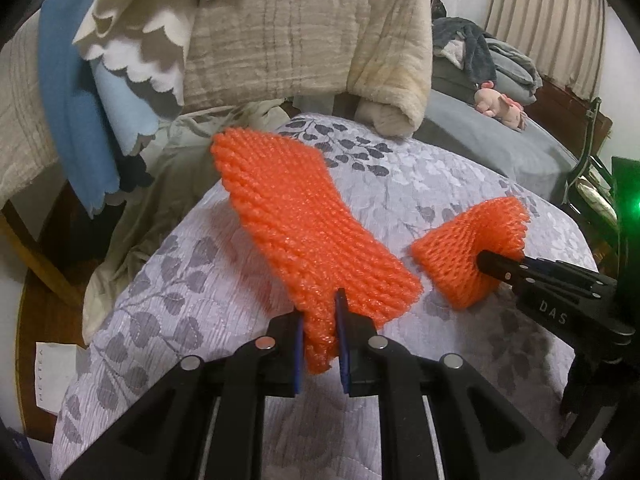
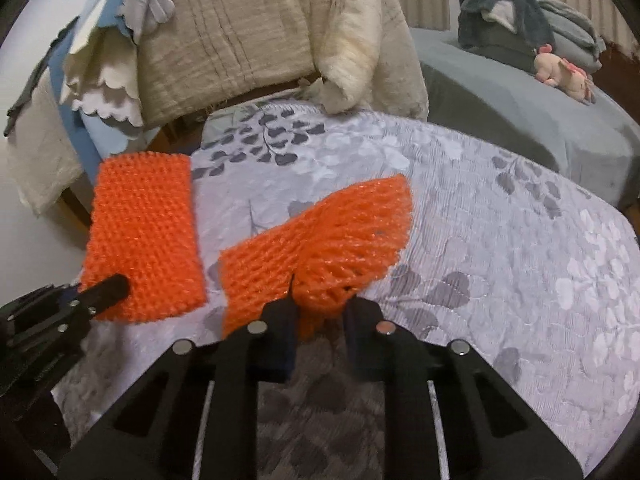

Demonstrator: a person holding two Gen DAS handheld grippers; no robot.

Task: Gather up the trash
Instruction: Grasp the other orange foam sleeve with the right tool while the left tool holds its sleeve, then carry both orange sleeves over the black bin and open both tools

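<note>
Two pieces of orange foam netting, the stretchy sleeve kind that wraps fruit, sit on the grey leaf-patterned quilt (image 1: 440, 184) that covers the surface in front of the draped chair (image 1: 304, 32). The longer sleeve (image 1: 304, 232) reaches from the near part of the quilt up toward that chair; the shorter, flared sleeve (image 2: 332, 236) lies just beside it, on the side away from the blue cloth hanging off the chair.

The left claw (image 1: 320, 344) is nearly closed, its blue pads squeezing the near end of the longer sleeve into a thin waist. The right claw (image 2: 320, 308) is pinched tight on the near edge of the shorter sleeve, which bunches and fans out beyond the tips.

This stuff looks feather-light, soft and springy. It crushes under the pads without damage and should not slip, since the mesh gives grip. An end or edge is the sensible hold, as both have taken. Whether the far ends are off the quilt yet is hard to say from these angles.
</note>
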